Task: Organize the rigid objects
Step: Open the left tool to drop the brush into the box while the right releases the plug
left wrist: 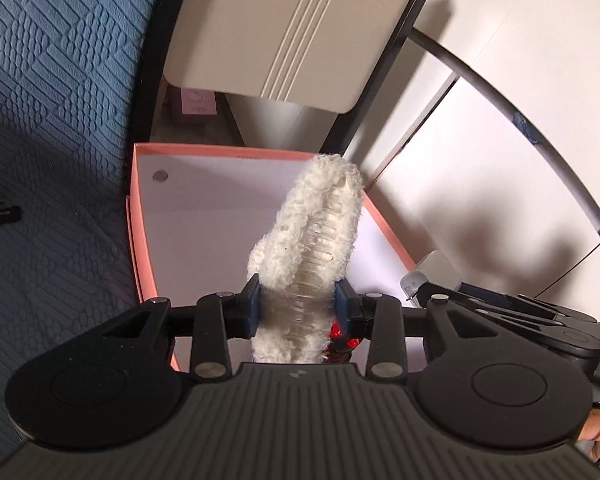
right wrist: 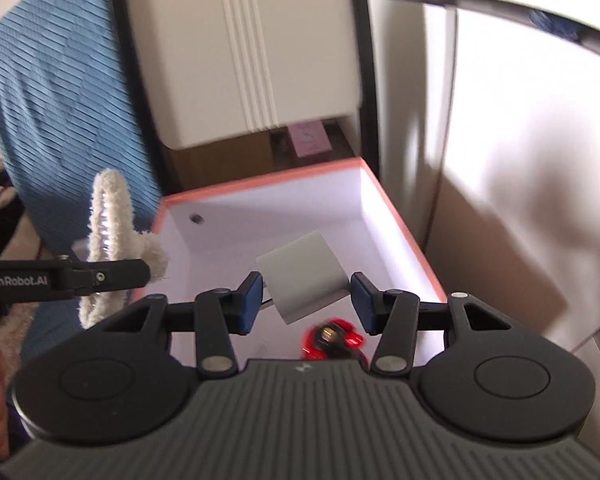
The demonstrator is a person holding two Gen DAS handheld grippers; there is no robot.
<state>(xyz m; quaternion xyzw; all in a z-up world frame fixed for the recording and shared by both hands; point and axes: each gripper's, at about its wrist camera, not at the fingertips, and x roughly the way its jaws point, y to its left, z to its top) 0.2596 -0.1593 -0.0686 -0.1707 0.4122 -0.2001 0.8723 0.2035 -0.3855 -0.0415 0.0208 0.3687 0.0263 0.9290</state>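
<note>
- our left hand-held gripper (left wrist: 299, 309) is clamped on the fluffy white hair clip (left wrist: 314, 240), held over the pink box (left wrist: 138, 216)
- our right hand-held gripper (right wrist: 307, 300) is spread wide, a grey block (right wrist: 302, 278) between its pads, apparently untouched
- red toy (right wrist: 332, 338) sits in the box's near end

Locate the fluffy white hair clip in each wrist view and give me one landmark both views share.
Left wrist: the fluffy white hair clip stands centre frame, clamped in the left gripper, above the pink box.
Right wrist: the clip is at the left edge, beside the box's left rim.
Shared landmark: the round hole in the box's far wall.
</note>
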